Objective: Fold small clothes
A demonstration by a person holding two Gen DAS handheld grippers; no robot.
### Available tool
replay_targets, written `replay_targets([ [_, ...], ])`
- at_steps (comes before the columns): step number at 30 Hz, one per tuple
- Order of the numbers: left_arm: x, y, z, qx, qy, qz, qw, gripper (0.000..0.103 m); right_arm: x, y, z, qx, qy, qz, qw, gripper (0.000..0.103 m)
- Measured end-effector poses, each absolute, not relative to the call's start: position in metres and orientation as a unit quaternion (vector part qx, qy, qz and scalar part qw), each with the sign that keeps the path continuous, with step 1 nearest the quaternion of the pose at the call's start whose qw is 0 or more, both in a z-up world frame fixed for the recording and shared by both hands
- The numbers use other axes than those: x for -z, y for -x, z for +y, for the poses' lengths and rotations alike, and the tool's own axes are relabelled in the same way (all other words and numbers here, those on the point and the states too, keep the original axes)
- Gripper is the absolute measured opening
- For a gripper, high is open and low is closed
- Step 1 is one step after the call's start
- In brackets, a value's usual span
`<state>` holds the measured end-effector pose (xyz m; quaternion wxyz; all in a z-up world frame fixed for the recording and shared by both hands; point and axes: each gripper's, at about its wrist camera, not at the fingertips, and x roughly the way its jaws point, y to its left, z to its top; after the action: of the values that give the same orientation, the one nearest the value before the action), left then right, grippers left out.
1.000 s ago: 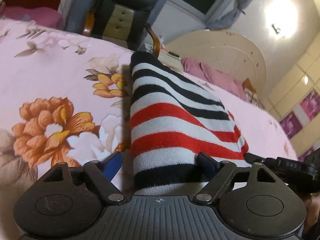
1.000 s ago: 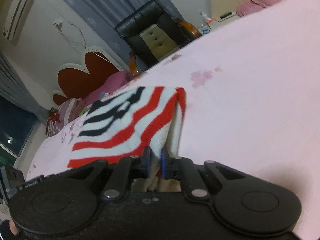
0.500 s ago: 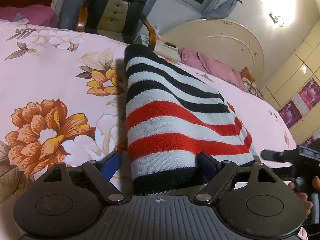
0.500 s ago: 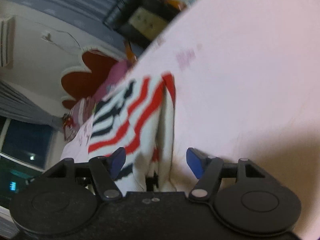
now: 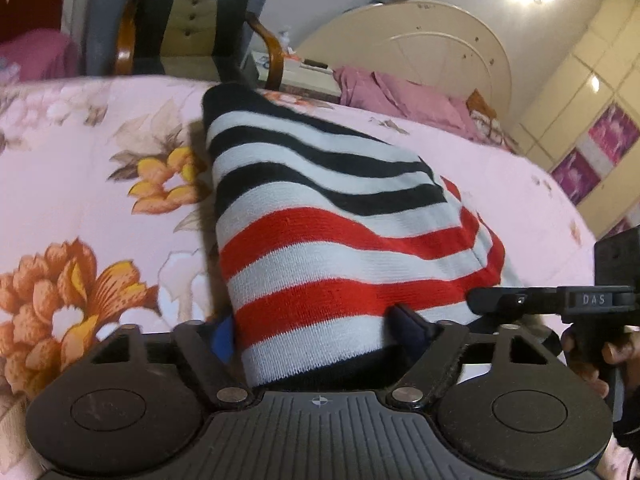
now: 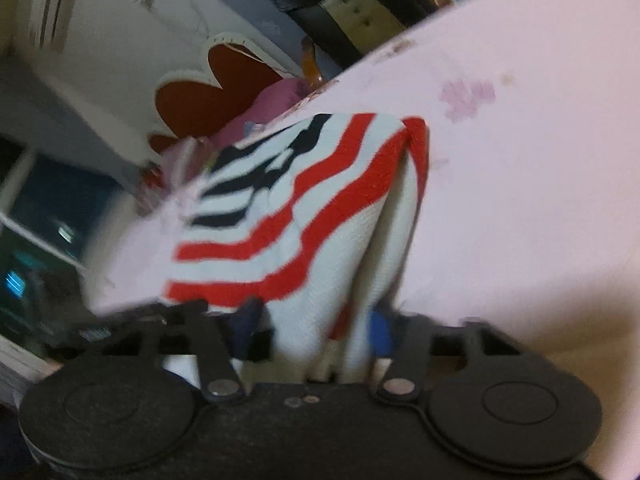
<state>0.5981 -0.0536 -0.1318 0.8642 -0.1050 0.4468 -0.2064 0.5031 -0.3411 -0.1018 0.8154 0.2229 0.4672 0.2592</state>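
Both tongs are closing in on the striped garment (image 5: 336,240) lying on the floral bedsheet (image 5: 80,184): left gripper (image 5: 316,330) is squeezing its near hem, right gripper (image 6: 314,326) is pinching a bunched white fold.

Left gripper (image 5: 316,330), closing, straddles striped garment (image 5: 328,240) on floral bedsheet (image 5: 80,200).

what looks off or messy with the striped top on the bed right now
Nothing is spilled or damaged. The striped garment lies on the floral bedsheet, its stripes bending where it is folded. At its right edge the layers gape apart instead of lying flush. Both claws, left claw and right claw, straddle the near hem and have been closing.
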Motion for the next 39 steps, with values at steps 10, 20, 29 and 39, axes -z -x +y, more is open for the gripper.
replay_targets([
  [10,0.106,-0.580,-0.066,0.190,0.042,0.419,0.887,0.055,0.086,-0.481,-0.339,-0.259,-0.194,0.426,0.845,0.033],
  [20,0.063,-0.549,-0.082,0.197,-0.026,0.390,0.899,0.054,0.052,-0.458,-0.333,-0.267,-0.159,0.398,0.863,0.032],
  [29,0.022,-0.519,-0.052,0.200,-0.040,0.350,0.914,0.054,0.017,-0.435,-0.299,-0.274,-0.121,0.367,0.881,0.032],
  [39,0.020,-0.491,0.073,0.169,-0.016,0.349,0.921,0.054,0.004,-0.426,-0.187,-0.288,-0.095,0.367,0.879,0.032],
])
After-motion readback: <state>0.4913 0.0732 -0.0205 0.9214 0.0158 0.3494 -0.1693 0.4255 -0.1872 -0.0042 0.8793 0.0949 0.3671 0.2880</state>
